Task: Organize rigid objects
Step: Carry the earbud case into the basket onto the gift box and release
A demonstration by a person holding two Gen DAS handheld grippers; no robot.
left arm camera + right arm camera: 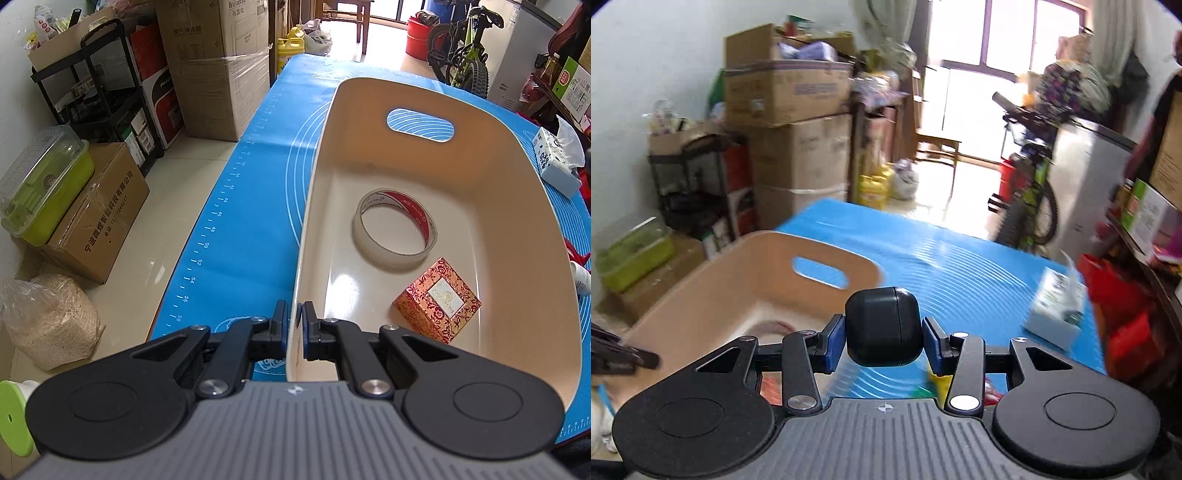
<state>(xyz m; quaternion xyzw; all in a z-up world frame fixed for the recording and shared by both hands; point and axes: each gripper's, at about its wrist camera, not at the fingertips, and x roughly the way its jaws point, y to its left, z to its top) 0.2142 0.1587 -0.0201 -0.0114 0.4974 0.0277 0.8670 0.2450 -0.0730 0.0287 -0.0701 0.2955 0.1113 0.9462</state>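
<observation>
A cream plastic bin [524, 229] with a handle slot stands on the blue mat [255, 206]. Inside it lie a roll of clear tape [394, 226] and a small red patterned box [437, 300]. My left gripper [295, 325] is shut on the bin's near left wall, one finger inside and one outside. My right gripper [884, 338] is shut on a black earbud case [882, 326] and holds it in the air just right of the bin [713, 280], above the mat [960, 280]. The right wrist view is blurred.
A tissue pack [554, 162] lies on the mat right of the bin, also in the right wrist view [1056, 314]. Cardboard boxes [218, 74], a black shelf [99, 96], a green container [48, 181] and a bicycle [465, 51] stand beyond the table edges.
</observation>
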